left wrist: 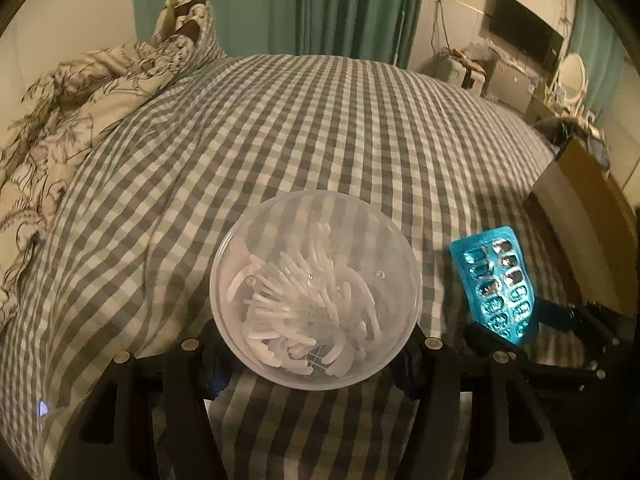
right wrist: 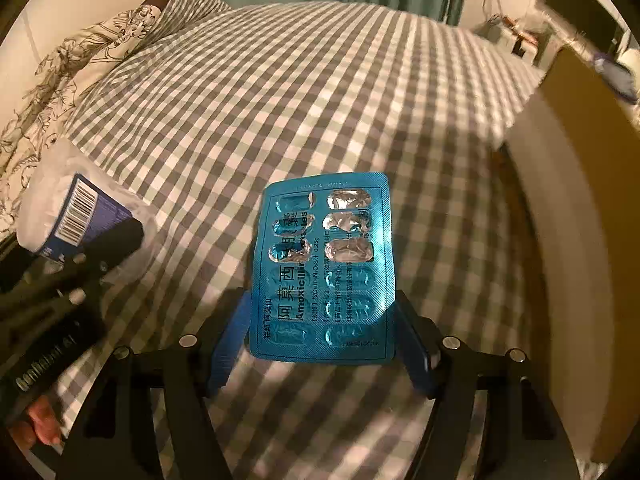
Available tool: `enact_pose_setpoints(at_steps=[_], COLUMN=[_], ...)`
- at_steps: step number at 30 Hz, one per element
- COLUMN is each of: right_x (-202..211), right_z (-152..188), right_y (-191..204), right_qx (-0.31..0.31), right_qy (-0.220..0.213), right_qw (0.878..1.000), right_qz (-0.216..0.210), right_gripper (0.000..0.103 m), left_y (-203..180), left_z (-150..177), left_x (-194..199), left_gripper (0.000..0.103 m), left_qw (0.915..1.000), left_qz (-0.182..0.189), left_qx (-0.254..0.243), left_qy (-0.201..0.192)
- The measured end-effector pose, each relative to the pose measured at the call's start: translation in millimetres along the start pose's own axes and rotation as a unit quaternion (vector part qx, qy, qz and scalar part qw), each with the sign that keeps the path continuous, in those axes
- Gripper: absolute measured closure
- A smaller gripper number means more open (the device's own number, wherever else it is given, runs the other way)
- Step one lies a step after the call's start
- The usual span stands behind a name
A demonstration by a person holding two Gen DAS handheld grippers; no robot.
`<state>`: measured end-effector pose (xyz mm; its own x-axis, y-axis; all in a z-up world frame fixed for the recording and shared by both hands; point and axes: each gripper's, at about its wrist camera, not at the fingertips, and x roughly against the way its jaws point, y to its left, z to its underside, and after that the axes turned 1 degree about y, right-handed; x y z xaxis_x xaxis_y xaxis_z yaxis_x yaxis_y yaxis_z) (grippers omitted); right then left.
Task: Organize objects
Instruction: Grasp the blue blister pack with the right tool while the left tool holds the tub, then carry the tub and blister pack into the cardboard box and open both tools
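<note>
- While held above the checked bedspread [left wrist: 320, 128], the clear round tub [left wrist: 316, 292] of white floss picks sits between the left gripper [left wrist: 316, 364] fingers, which are closed against its sides.
- Blue blister sheet [right wrist: 320, 268]: clamped at its two long edges by the right gripper [right wrist: 320, 344], jaws narrowed to the sheet's width; at 3 o'clock of the tub in the left view.
- Sheet detail: printed "Amoxicillin"; five upper pockets burst to torn foil, lower pockets apparently full.
- Surroundings: floral duvet [left wrist: 60, 120] bunched at 10 o'clock; cardboard box [right wrist: 576, 240] at 3 o'clock; green curtain [left wrist: 280, 4] at 12 o'clock; dark screen [left wrist: 524, 32] at 2 o'clock.
- Nothing lies on the spread beneath either item.
- Obscured: tub's label [right wrist: 76, 212] shows a barcode only; other print blurred; box contents cut off.
</note>
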<state>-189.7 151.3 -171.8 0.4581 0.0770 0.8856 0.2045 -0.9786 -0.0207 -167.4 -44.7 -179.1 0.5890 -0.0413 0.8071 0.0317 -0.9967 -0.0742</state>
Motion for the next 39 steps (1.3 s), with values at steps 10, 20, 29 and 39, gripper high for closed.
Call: enact_pose_setpoints(at_steps=[10, 20, 29, 39], right_x=[88, 212, 291, 259], right_z=[21, 25, 16, 10], right_y=[-3, -50, -140, -213], right_qx=[-0.021, -0.027, -0.081, -0.117], right_qy=[-0.078, -0.169, -0.235, -0.224], right_qw=[0.997, 0.985, 0.968, 0.967], right_qz=[-0.005, 0.025, 0.035, 0.033], right_gripper=[0.035, 0.035, 0.034, 0.034], left_y=[-22, -97, -207, -287], left_z=[-8, -37, -64, -54], left_x=[87, 177, 198, 126], left_gripper=[0.040, 0.040, 0.040, 0.040], left_qw=[0.9983, 0.9872, 0.9685, 0.9621], left_qz=[0.001, 0.059, 0.131, 0.151], left_qx=[-0.053, -0.116, -0.178, -0.219], left_qy=[-0.026, -0.091, -0.114, -0.059])
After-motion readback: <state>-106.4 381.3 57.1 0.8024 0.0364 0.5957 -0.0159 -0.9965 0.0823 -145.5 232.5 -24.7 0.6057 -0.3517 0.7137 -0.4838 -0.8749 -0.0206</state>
